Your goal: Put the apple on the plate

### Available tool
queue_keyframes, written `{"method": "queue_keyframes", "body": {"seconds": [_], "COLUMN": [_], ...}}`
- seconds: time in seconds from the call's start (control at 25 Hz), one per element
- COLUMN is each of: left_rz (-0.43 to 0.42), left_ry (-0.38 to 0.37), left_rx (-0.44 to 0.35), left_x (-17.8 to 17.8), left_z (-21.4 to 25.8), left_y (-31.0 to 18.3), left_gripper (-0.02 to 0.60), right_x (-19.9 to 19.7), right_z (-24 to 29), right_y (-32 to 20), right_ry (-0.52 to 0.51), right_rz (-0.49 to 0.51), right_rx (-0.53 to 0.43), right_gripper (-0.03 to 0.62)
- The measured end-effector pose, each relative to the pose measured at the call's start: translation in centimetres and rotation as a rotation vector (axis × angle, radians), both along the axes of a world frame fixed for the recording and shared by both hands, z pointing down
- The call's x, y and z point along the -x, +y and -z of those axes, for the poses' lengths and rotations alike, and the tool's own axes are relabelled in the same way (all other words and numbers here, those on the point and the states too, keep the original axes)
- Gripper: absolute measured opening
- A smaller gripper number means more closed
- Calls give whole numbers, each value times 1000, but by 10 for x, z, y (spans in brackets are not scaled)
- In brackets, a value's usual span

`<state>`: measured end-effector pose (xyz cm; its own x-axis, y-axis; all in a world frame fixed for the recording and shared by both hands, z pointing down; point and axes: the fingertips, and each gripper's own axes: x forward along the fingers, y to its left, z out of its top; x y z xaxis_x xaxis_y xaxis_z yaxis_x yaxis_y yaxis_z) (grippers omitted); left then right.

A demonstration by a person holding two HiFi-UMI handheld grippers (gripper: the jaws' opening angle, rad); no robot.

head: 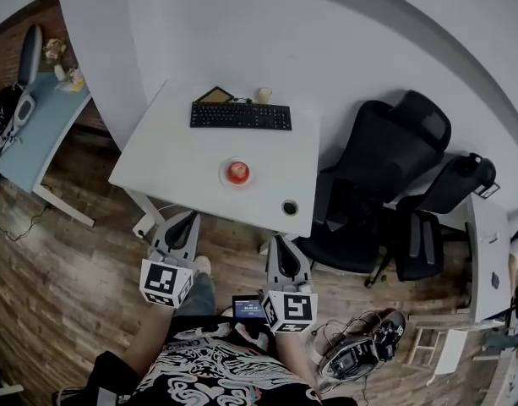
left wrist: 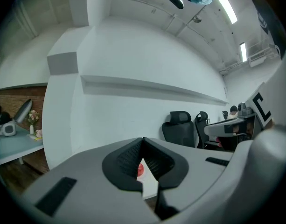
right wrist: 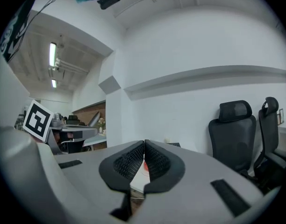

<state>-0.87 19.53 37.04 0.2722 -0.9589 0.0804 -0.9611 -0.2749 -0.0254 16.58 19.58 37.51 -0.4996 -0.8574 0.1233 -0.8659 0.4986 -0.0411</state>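
Note:
A red apple [head: 237,172] sits on a small white plate [head: 226,181] in the middle of the white table [head: 174,159]. Both grippers hang in front of the table's near edge, away from it. My left gripper [head: 191,216] is shut and empty. My right gripper [head: 278,239] is shut and empty too. In the left gripper view the apple [left wrist: 140,170] shows as a red spot in the slit below the closed pads. The right gripper view shows a red sliver of the apple [right wrist: 144,165] between its closed pads.
A black keyboard [head: 240,116], a tan pad [head: 215,96] and a small cup [head: 264,95] lie at the table's far side. A dark cup [head: 290,207] stands near the front right corner. Black office chairs [head: 385,184] stand to the right, another desk [head: 35,134] to the left.

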Motion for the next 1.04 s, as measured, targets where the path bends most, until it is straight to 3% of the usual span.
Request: {"method": "queue_keyframes", "body": {"seconds": [0.8, 1.04], "left_rz": [6, 5], "left_ry": [4, -46], "left_rx": [-17, -24], "left_x": [-28, -32], "left_z": [4, 6], "left_y": [38, 46], "left_gripper": [15, 15], "right_x": [-31, -33], "right_z": [9, 8], "right_y": [46, 50], "right_ry": [24, 27], "right_rz": [-25, -29], "right_rx": [-46, -45], "right_gripper": [29, 29]}}
